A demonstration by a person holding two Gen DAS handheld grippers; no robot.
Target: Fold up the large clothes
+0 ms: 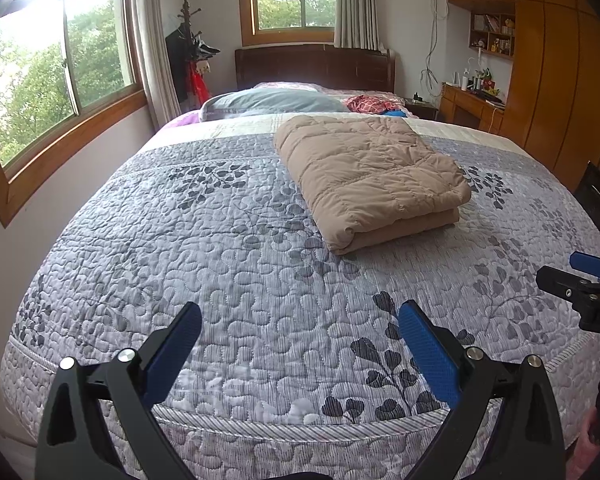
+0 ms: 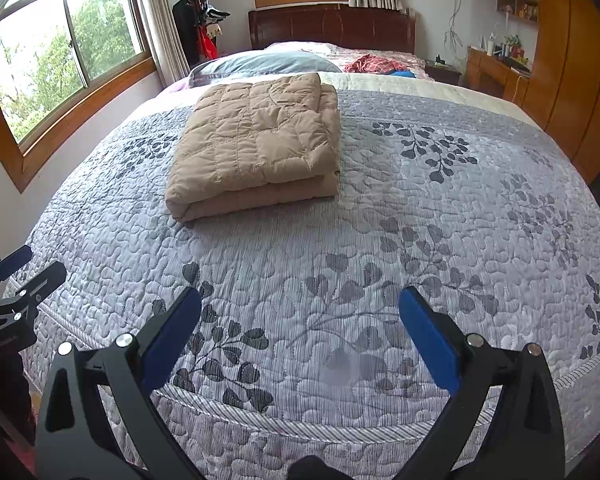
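Left wrist view: my left claw (image 1: 300,320) hung spread wide, empty, over the bed's (image 1: 220,240) foot.
Tan quilted garment (image 1: 364,172): lay folded mid-bed, well beyond both claws.
Right claw (image 2: 300,316): likewise released, empty.

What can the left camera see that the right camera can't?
Only the left view shows the right tool poking in at its right edge, open. Only the right view shows the left tool at its left edge, also open. Both show the folded tan quilted garment lying on the grey leaf-patterned bedspread, the blue-grey pillow, the red checked cloth, the windows and the wooden wardrobe.
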